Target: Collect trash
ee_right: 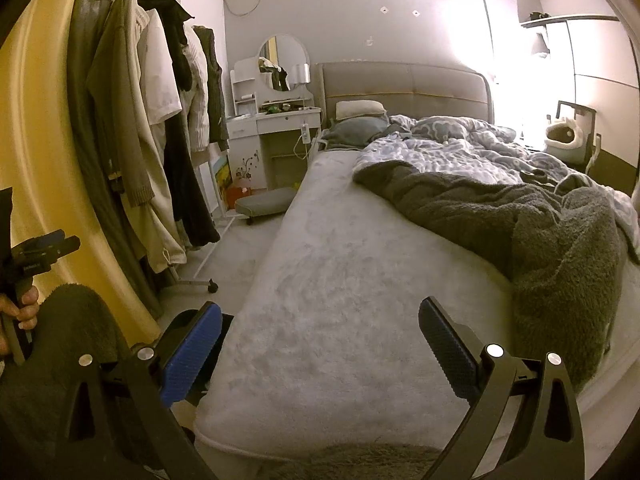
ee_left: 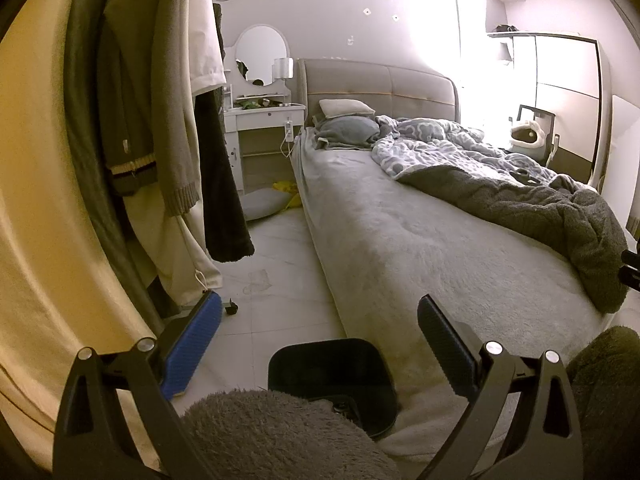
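Bedroom — rumpled bed (ee_right: 360, 280); black bin (ee_left: 332, 376) on tile floor; both tongs wide, empty.

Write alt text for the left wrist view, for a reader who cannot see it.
The open left hand-held gripper, holding nothing, points over a black bin on the tiled floor beside a bed. A rumpled grey blanket and patterned duvet lie on the bed. Clothes hang at left, with a white dressing table behind.
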